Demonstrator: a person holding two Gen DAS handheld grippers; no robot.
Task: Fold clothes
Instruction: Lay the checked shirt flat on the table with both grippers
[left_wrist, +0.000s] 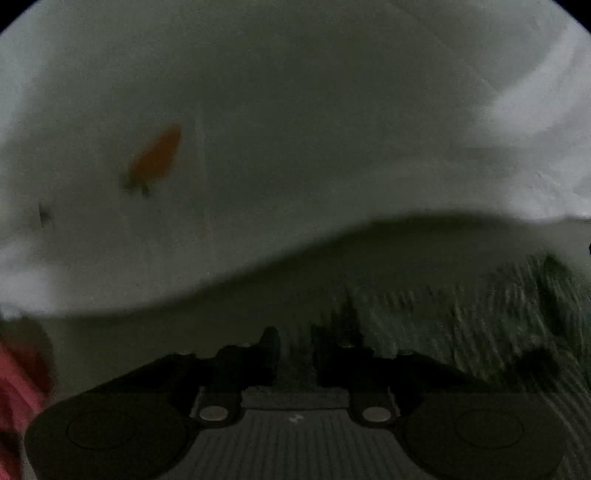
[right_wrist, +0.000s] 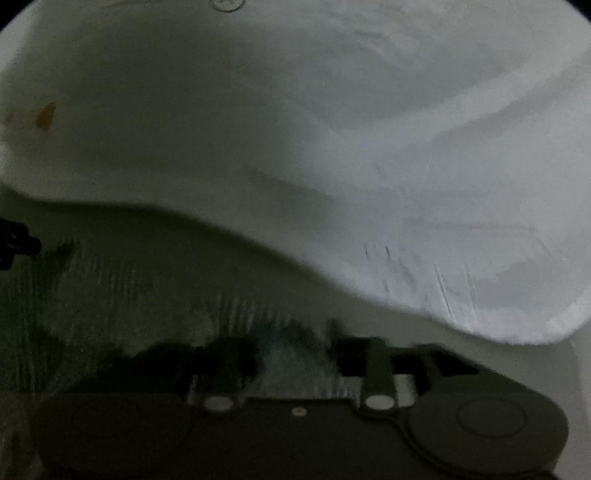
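A white garment (left_wrist: 280, 122) with a small orange carrot print (left_wrist: 157, 157) fills the upper part of the left wrist view, its edge hanging just in front of the camera. The same white garment (right_wrist: 332, 147) fills the right wrist view, with the orange print (right_wrist: 45, 116) at far left. Dark ribbed fabric (left_wrist: 443, 306) lies over my left gripper (left_wrist: 295, 354), whose fingers stand close together with cloth between them. My right gripper (right_wrist: 295, 358) looks the same, with ribbed fabric (right_wrist: 147, 288) between its fingers. Both views are dim and blurred.
A pink-red cloth (left_wrist: 18, 380) shows at the lower left of the left wrist view. A dark piece of the other gripper (right_wrist: 14, 243) shows at the left edge of the right wrist view.
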